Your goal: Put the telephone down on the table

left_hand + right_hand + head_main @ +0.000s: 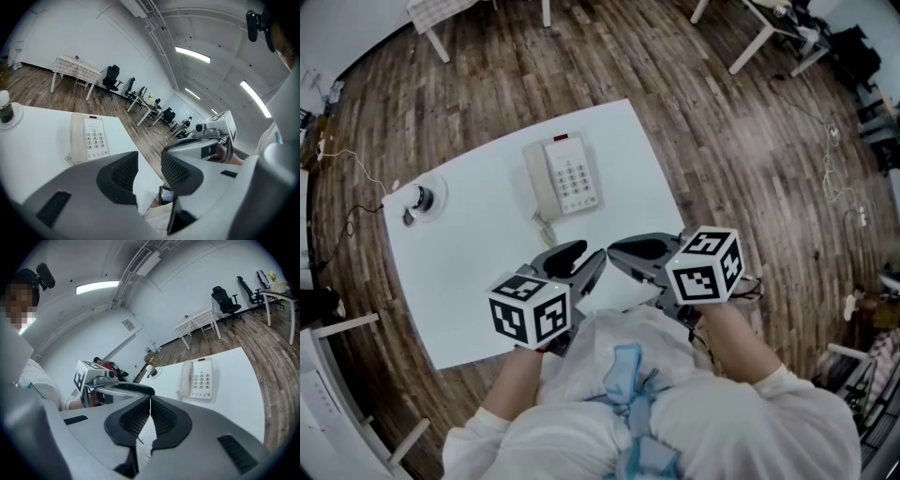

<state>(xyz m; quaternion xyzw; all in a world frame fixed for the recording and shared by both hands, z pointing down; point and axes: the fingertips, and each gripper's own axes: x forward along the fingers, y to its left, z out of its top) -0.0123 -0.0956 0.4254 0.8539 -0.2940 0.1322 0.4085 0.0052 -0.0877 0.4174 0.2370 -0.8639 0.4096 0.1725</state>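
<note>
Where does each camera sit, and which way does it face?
Head view: on the person's head, looking down at the table, telephone, left gripper, right gripper, sleeves.
Left gripper view: on the left gripper, facing along its jaws toward the telephone; right gripper visible.
Right gripper view: on the right gripper, likewise; left gripper visible.
All share the telephone.

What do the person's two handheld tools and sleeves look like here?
The left tool and right tool are grey shells with black mesh-textured pads, each carrying a white cube with black square markers. The sleeves are white.
</note>
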